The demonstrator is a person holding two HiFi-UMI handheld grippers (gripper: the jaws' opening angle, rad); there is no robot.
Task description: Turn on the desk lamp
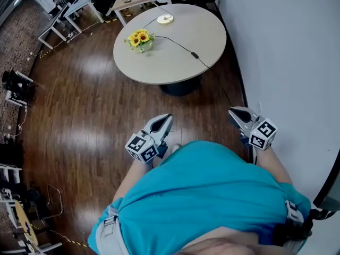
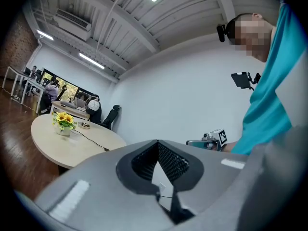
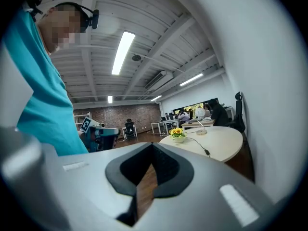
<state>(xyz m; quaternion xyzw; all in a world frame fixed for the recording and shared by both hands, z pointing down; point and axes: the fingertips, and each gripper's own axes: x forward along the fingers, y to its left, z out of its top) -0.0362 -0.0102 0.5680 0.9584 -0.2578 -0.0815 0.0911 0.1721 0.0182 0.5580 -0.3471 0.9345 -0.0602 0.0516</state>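
The person wears a teal shirt (image 1: pixel 207 187). The left gripper (image 1: pixel 168 118) and right gripper (image 1: pixel 234 112) are grey, each bearing a black-and-white marker cube (image 1: pixel 142 147).

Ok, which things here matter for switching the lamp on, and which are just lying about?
For the job: desk lamp on the round table; its cord with what looks like an inline switch; left gripper and right gripper, both shut and empty, short of the table.

Lying about: sunflower vase on the same table; desks at the back; gear on the floor.
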